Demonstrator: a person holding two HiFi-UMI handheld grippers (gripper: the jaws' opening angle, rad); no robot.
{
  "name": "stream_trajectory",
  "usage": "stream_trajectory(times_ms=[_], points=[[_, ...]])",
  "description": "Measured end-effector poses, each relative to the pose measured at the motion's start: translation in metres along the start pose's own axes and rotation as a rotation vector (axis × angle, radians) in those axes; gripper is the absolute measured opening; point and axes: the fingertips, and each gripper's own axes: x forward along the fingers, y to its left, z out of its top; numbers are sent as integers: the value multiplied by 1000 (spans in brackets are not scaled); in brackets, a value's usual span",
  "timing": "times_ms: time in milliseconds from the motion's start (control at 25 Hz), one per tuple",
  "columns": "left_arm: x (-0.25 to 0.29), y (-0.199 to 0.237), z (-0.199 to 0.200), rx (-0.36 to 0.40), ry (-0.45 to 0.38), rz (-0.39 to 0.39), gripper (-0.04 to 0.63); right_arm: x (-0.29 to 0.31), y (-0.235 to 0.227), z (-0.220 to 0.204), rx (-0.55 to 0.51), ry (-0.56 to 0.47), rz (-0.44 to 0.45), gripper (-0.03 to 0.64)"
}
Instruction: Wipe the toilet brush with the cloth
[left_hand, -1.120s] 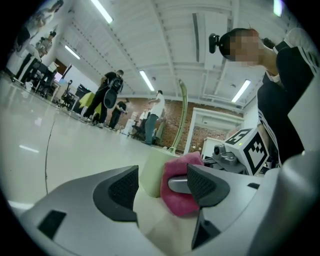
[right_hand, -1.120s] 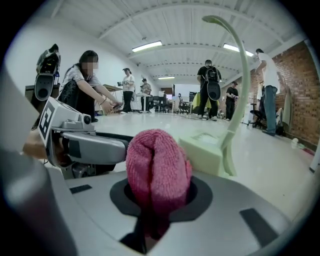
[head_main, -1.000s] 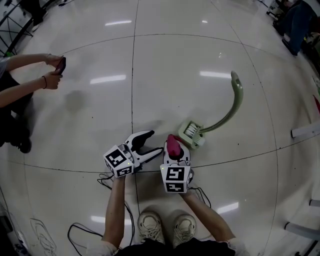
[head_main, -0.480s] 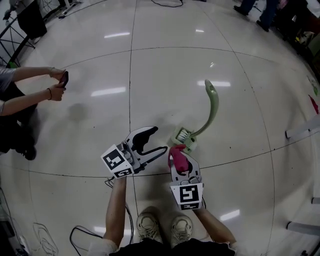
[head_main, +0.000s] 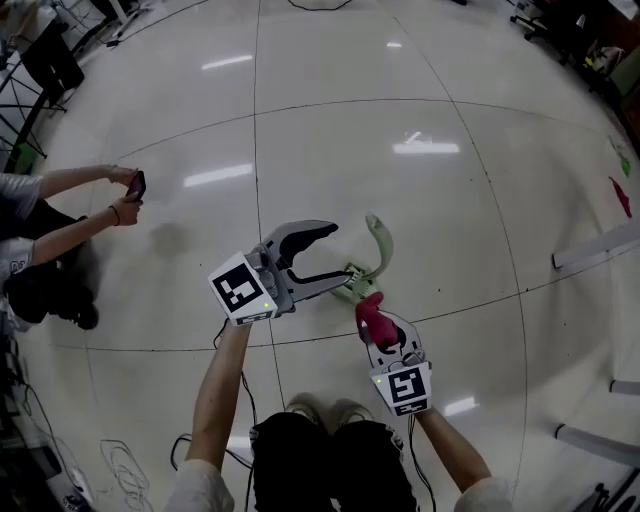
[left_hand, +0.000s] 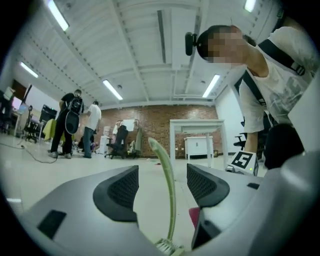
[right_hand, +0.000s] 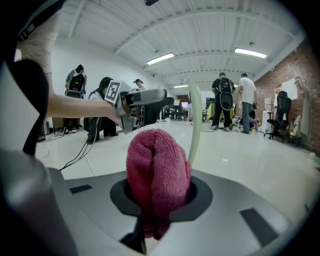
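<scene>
The pale green toilet brush (head_main: 378, 240) is off the floor and upright, its head low between the jaws of my left gripper (head_main: 338, 255). In the left gripper view the thin curved handle of the brush (left_hand: 170, 195) rises between the two pads without touching them, and the head sits wedged at the jaws' base. My right gripper (head_main: 378, 325) is shut on a rolled pink cloth (head_main: 372, 312), just near and right of the brush. The right gripper view shows the cloth (right_hand: 157, 165) in front of the brush handle (right_hand: 194, 125), with the left gripper (right_hand: 165, 102) beside it.
A person (head_main: 60, 215) crouches at the left holding a phone (head_main: 135, 185). White bars (head_main: 595, 245) lie on the floor at the right. A black cable (head_main: 225, 360) trails by my feet. Several people (left_hand: 72, 122) and a white table (left_hand: 195, 135) stand far off.
The brush lay flat on the floor; now it stands upright, lifted in the left jaws. Both grippers have risen, and the right one with the cloth has shifted right.
</scene>
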Motion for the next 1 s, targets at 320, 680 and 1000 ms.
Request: stream_trajectory(times_ms=[320, 680, 1000], points=[[-4, -37, 208, -246, 77, 24, 284, -129, -33, 251, 112, 20, -81, 69], [-9, -32, 389, -324, 126, 102, 284, -198, -68, 465, 109, -27, -155, 69], [16, -19, 297, -156, 424, -98, 284, -172, -78, 423, 151, 31, -194, 69]])
